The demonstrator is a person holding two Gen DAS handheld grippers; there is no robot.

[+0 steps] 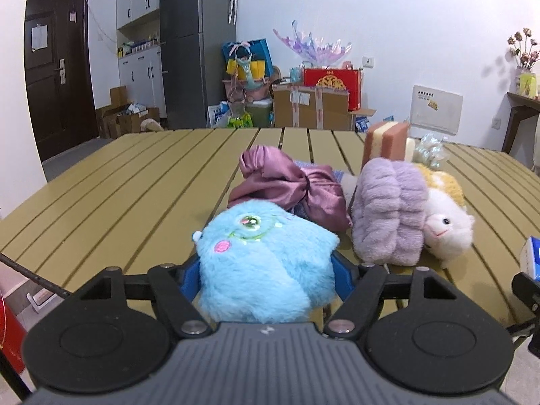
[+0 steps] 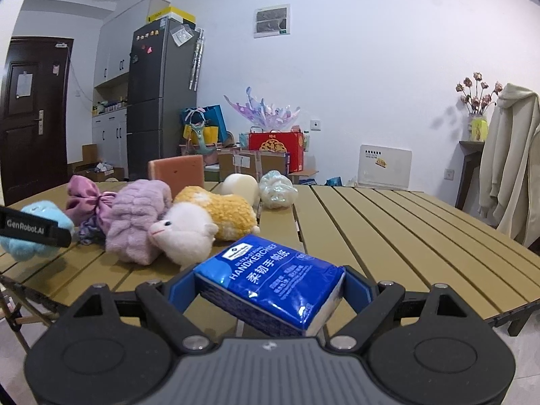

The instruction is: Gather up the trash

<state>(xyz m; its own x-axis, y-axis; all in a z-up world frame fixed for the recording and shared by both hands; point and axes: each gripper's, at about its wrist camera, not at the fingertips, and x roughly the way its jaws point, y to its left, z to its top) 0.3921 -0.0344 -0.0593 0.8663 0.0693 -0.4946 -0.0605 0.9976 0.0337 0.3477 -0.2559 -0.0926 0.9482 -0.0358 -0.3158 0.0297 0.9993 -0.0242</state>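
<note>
Two claws loaded at the bench's near edge: left claw pinches the blue plush; right claw clamps the tissue pack (likely trash), lifted clear for carrying off.

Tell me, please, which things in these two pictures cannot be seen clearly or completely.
- Left wrist view: the blue plush toy hides the left gripper fingertips.
- Right wrist view: the tissue pack covers the right gripper fingertips.
- Left wrist view: the tissue pack is cut off by the right edge.
- No trash bin appears in either view.
</note>
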